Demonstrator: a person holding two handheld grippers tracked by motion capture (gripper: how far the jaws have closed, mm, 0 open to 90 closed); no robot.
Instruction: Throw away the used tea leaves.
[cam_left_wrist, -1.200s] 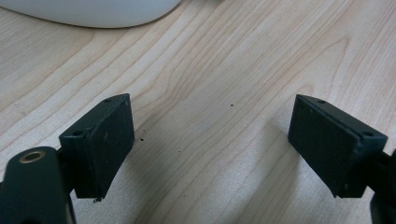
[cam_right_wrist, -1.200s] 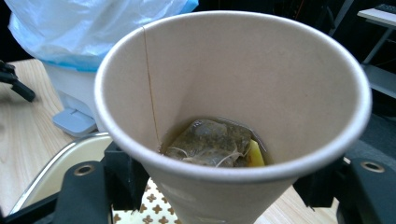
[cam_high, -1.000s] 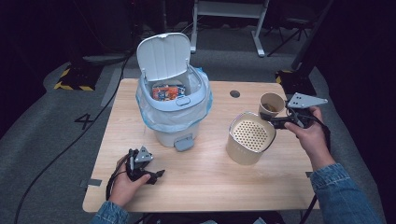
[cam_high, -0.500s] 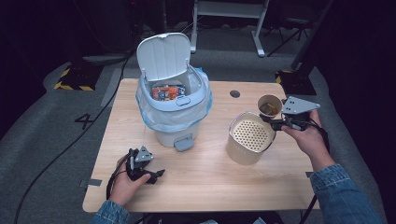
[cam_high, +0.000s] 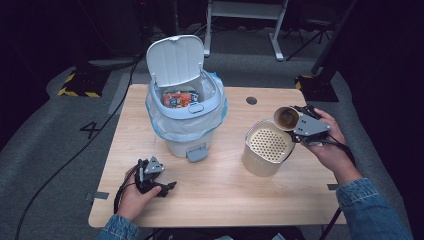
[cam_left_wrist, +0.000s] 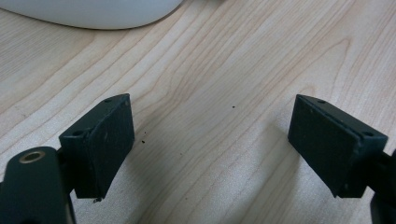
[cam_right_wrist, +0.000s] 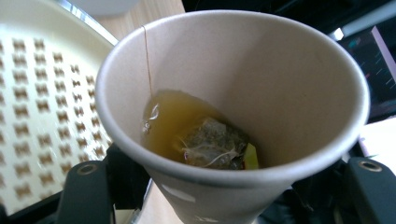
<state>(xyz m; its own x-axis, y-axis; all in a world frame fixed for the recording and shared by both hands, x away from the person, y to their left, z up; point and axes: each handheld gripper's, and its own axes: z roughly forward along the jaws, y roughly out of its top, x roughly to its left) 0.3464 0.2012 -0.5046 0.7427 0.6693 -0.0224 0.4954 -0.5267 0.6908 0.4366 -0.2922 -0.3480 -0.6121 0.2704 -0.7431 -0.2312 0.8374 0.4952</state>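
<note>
My right gripper (cam_high: 302, 126) is shut on a brown paper cup (cam_high: 286, 118), held tilted with its mouth toward the left above the right rim of a cream canister (cam_high: 266, 148) with a perforated top. In the right gripper view the cup (cam_right_wrist: 233, 88) holds amber tea and a wet tea bag (cam_right_wrist: 212, 145) with its string up the wall; the perforated top (cam_right_wrist: 37, 107) lies behind at the left. My left gripper (cam_high: 161, 186) rests low on the table near the front left, open, with bare wood between its pads (cam_left_wrist: 105, 140).
A white pedal bin (cam_high: 186, 117) with a plastic liner stands at the table's middle left, lid (cam_high: 175, 60) raised, a colourful wrapper (cam_high: 178, 98) inside. The wooden table (cam_high: 225, 200) has a round cable hole (cam_high: 251, 100) at the back. Dark floor surrounds it.
My right gripper has carried the paper cup left and tipped it toward the canister's perforated top. The left gripper has stayed put.
</note>
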